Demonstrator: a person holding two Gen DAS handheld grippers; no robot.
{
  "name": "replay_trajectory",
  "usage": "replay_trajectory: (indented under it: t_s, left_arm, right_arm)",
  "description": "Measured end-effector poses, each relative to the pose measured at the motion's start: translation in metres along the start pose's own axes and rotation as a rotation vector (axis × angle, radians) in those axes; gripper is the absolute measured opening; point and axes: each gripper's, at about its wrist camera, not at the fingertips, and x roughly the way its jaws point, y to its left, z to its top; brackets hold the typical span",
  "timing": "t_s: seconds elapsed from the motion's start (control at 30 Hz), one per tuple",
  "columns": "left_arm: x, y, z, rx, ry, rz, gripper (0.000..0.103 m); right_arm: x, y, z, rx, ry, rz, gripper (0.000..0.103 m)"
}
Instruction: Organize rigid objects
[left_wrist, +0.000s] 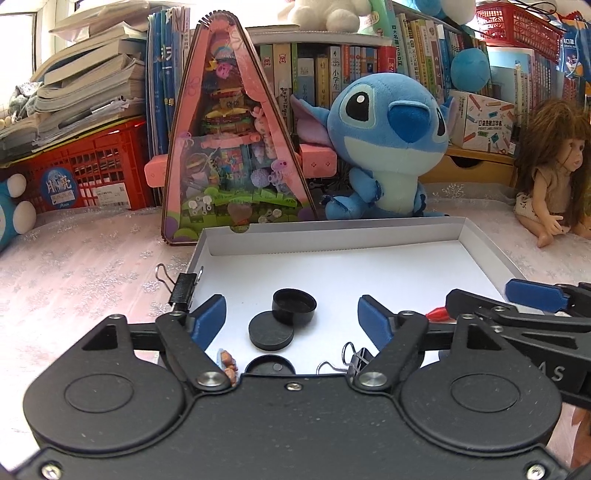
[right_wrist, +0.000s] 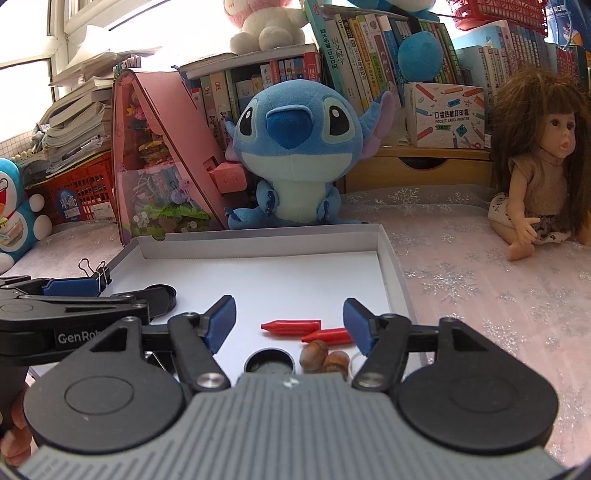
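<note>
- Sorting small hard items into a shallow white box (left_wrist: 332, 236) that sits on a bench covered with a pale snowflake cloth; most of the work looks done.
- The left gripper (left_wrist: 291, 317) hovers over the near left part of the box, its blue fingers (left_wrist: 208, 317) spread apart and gripping nothing.
- Between and just beyond those fingers lie a small black round pot (left_wrist: 294, 306) and its flat black lid (left_wrist: 271, 335), touching each other on the box floor.
- The right gripper (right_wrist: 290, 326) hovers over the near right part of the box, fingers likewise released and empty.
- Ahead of it lie two red crayons (right_wrist: 291, 327), side by side, with two brown nuts (right_wrist: 325, 360) and another black round pot (right_wrist: 269, 363) nearer the camera.
- One black binder clip (left_wrist: 184, 288) is clamped on the box's left wall; a second binder clip (left_wrist: 356, 360) lies inside, near the left gripper's base.
- A tiny brown figure (left_wrist: 227, 363) peeks out by the left gripper; whether it sits inside the box I cannot tell.
- Judging by this, the items in view are grouped by kind inside the box; no loose item shows on the cloth around it, so little seems left.
- A blue plush toy (right_wrist: 295, 147) and a doll (right_wrist: 535, 177) sit behind as backdrop.
</note>
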Motion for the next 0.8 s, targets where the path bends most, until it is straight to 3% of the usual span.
replay_trajectory:
  t_s: [0.4,0.8]
  left_arm:
    - [-0.033,0.011,-0.014,-0.027,0.023,-0.022,0.084]
    - [-0.068,0.021,-0.031,-0.025,0.033,-0.019,0.085]
  right_arm:
    - [-0.027,-0.001,-0.009,0.019,0.002,-0.018,0.092]
    - [-0.053,0.0,-0.02,0.026,0.02,-0.009,0.094]
